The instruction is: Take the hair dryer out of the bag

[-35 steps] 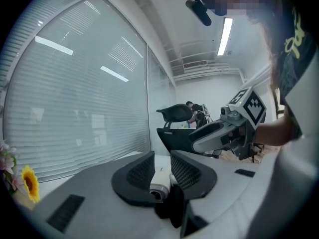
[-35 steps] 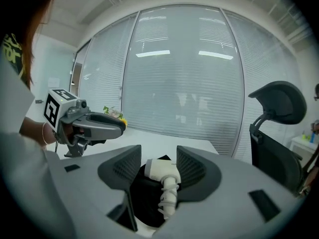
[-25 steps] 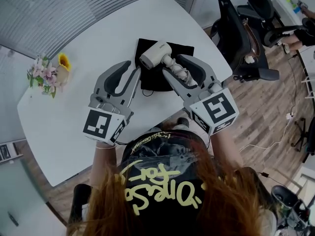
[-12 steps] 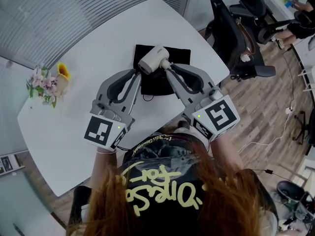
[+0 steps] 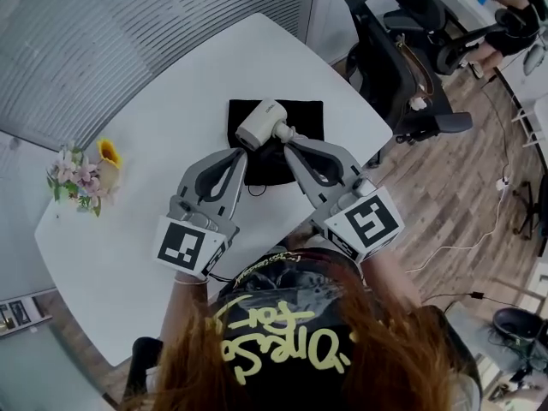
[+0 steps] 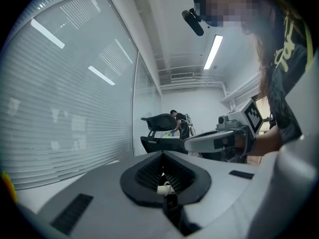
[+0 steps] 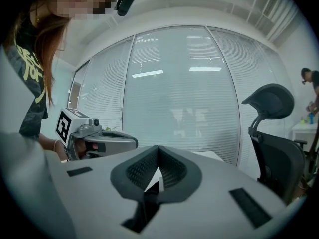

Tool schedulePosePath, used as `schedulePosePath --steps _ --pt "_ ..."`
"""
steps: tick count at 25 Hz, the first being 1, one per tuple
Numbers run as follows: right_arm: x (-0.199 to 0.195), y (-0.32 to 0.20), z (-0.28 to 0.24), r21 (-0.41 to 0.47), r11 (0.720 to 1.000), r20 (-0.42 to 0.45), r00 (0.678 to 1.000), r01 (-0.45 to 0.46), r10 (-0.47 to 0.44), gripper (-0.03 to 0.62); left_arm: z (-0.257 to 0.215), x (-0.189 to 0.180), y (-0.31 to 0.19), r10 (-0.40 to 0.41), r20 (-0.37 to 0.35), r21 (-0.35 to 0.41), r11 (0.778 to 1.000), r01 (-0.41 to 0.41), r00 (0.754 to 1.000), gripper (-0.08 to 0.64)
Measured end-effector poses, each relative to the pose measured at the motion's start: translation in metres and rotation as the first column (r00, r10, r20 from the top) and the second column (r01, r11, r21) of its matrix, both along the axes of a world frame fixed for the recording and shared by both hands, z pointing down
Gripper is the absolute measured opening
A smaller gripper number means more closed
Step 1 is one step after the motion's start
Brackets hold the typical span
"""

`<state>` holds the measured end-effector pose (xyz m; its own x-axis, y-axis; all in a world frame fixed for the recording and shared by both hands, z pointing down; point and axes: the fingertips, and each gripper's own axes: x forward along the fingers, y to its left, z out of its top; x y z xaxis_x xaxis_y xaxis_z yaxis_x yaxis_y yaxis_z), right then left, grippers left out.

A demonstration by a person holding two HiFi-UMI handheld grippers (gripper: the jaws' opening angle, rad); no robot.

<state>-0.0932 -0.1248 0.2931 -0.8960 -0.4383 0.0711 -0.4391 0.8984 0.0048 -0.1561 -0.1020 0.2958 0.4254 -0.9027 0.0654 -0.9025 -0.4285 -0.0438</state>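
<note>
We record a black shirt (image 5: pixel 278 302) with yellow lettering. The left gripper (image 5: pixel 242 154) and right gripper (image 5: pixel 288 149) have grey shells, black ribbed pads, and white cubes (image 5: pixel 190 247) bearing black square markers.

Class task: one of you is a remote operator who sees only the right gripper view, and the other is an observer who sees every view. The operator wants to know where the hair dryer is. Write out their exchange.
Operator: Where is the hair dryer?
Observer: The head view shows the hair dryer over the black bag that lies on the white table, not inside it.
Operator: My right gripper has just been closing and is shut, with a thin black-and-white sliver showing between its jaws. What about the left?
Observer: The left gripper has just been closing too. Its own view shows shut tips, with a small white piece in the hollow behind them. I cannot tell what that piece is.
</note>
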Motion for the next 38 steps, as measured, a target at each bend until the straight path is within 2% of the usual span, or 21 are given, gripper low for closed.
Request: schedulePosePath --steps 7,13,34,38 --pt "0.004 0.004 -0.007 0.028 0.998 0.047 0.998 -0.051 0.05 0.003 0.003 0.0 0.006 0.023 0.009 -0.005 1.0 -0.023 1.0 -0.006" --pt "0.005 0.01 -0.007 0.064 0.995 0.029 0.997 -0.07 0.068 0.002 0.001 -0.007 0.006 0.009 -0.01 0.003 1.0 -0.009 1.0 -0.006" --pt "0.009 0.01 0.0 0.044 0.996 0.016 0.997 -0.082 0.081 0.002 0.002 0.003 0.006 0.024 -0.006 0.005 1.0 -0.024 1.0 -0.006" --pt "0.011 0.005 -0.002 0.064 0.994 0.009 0.996 -0.086 0.085 0.002 -0.002 0.005 0.003 0.031 -0.023 0.012 0.999 -0.031 0.999 -0.006"
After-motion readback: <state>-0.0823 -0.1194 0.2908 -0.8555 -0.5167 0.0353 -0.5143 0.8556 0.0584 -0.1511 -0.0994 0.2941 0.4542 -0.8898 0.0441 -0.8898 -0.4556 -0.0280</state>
